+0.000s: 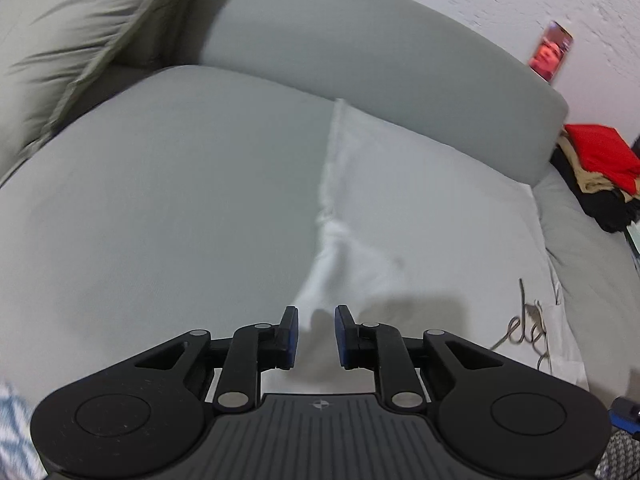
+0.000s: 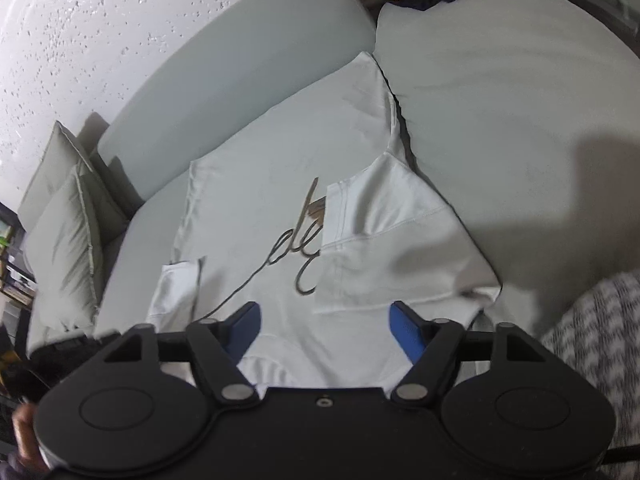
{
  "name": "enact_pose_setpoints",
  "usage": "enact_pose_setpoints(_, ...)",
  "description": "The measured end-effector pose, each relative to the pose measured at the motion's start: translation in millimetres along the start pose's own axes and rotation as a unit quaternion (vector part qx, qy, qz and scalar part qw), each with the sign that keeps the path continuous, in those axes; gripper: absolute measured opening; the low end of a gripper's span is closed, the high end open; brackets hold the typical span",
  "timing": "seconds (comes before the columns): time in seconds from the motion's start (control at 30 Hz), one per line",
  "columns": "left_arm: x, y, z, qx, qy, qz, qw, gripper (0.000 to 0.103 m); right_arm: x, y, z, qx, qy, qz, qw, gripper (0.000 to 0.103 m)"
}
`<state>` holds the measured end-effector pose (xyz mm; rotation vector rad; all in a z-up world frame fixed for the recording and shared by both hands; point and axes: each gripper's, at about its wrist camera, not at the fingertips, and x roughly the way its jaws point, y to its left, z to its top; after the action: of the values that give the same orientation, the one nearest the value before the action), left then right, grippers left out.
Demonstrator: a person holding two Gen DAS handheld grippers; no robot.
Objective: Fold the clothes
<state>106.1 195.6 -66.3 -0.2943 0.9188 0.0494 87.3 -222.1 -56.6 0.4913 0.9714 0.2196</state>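
A white T-shirt (image 2: 280, 208) lies flat on the grey sofa (image 2: 500, 120), mid-frame. The left tongs (image 1: 316, 332) stand narrowly apart over its blurred sleeve, seemingly gripping nothing. The right tongs (image 2: 325, 330) gape wide above its lower part.

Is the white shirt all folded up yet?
Only partly. The white cotton T-shirt with dark script lettering lies spread on the grey sofa, with its two sleeves turned in over the front.
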Motion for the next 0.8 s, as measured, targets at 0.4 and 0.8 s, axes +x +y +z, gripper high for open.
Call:
enact_pose_setpoints(0.4, 81, -45, 33, 0.101, 0.037, 0.074, 0.9915, 0.024, 13, -15, 3, 0.015, 0.021, -0.009, 1.0, 0.054)
enact_pose_setpoints(0.8, 12, 13, 39, -0.017, -0.008, 0.028, 0.9994, 0.012, 20, -24, 7, 0.029, 0.017, -0.016, 0.999, 0.062)
